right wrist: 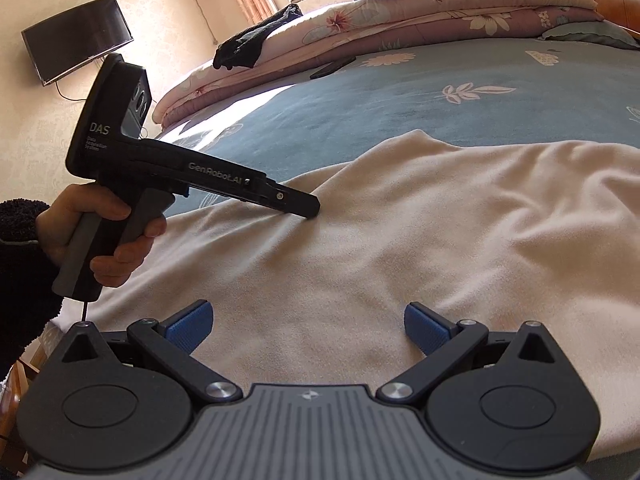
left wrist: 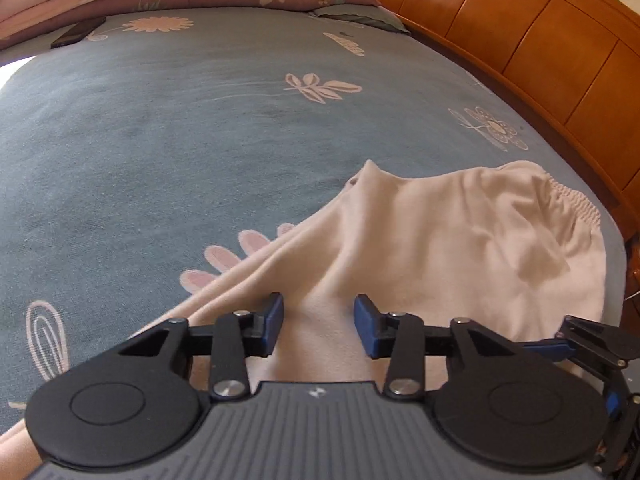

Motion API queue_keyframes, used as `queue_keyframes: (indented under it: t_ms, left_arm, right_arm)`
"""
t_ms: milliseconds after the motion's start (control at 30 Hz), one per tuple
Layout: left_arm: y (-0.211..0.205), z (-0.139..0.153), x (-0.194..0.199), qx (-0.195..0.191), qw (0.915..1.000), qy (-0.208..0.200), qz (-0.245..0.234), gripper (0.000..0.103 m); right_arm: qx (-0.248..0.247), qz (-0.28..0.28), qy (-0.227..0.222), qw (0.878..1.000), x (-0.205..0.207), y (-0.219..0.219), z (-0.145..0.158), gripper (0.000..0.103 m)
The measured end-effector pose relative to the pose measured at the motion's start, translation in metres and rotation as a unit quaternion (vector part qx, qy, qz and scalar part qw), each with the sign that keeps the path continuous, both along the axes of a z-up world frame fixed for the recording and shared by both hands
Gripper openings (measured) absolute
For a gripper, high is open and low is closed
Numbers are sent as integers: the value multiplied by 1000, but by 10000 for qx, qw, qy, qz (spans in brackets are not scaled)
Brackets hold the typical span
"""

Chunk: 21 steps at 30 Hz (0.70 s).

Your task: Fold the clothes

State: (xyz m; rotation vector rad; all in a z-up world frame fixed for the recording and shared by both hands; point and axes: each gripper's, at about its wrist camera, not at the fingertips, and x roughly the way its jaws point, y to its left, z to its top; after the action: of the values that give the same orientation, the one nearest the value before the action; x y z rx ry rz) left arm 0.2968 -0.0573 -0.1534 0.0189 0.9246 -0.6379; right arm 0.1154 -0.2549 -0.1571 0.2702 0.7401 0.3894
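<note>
Cream-coloured soft knit garment [left wrist: 440, 232], with a gathered elastic edge at its far right end, lies spread and rumpled on the blue-grey bedspread with pale pink flower prints [left wrist: 160, 140], close to the side of the bed that runs along the orange-brown wooden headboard panels [left wrist: 540, 40]. Its cloth rises in loose ridges, one of them peaking at the garment's far edge.

Left gripper [left wrist: 319, 326] points down at the garment, its blue-padded fingers [left wrist: 274, 320] standing a modest gap apart over a flat stretch of cloth. Nothing is pinched between them, though the tips sit at or just above the fabric (whether they touch it cannot be told from its own camera). In the right wrist view the same tool [right wrist: 308, 212] is seen from the side, its black nose resting at a fold in the garment, the person's left hand [right wrist: 100, 232] wrapped round the grey handle, a dark fleecy sleeve [right wrist: 24, 280] behind it.

Right gripper [right wrist: 307, 326] hovers over the near part of the garment with its blue pads spread wide and holding nothing.

At the far end of the bed lie stacked floral quilts in pink and mauve [right wrist: 400, 20], a dark phone [left wrist: 78, 32] beside them, and a black cloth [right wrist: 252, 44] draped on top. A flat dark screen [right wrist: 76, 38] hangs on the cream wall.
</note>
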Motion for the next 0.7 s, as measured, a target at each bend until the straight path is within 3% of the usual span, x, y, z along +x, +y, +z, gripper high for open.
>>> queue_keyframes:
  t_ms: [67,200,300,400,467,500,567,600,700]
  left_arm:
    - [-5,2,12,163,9995,-77,253,23]
    - [-5,9,17,232,9982,-111,543,33]
    - [9,26,-2,-165,9982,-165,546,36]
    - [18,33,-25,-665,9973,-25,318,62]
    - [18,27,-32,-867,9961,155,104,71]
    - [15,22,-34,-885,9958,224,6,73]
    - [10,7,-29,-334,9992,92,192,73]
    - [12,6,-26,-248,9991,-38,335,63]
    - [17,10,-18,-75,9961,-385,793,67]
  right_arm:
    - [20,-5,-11,10000,-1,-1,-1,103]
    - [-14,-21,-22,10000,-2,0,0,103]
    - [-53,-57,-93,9999,-7,-1,5,103]
    - [-59,-149,-295,9994,-7,-10,15,103]
    - [-27,-254,-458,9986,-4,-18,24,101]
    - [6,-295,-524,9982,-1,-23,29,97]
    - [46,-345,-518,9981,9,-32,38,75]
    - [-39,-412,-500,9979,15,-34,42,64]
    - [-330,-564,-464,9968,35,-38,52,51]
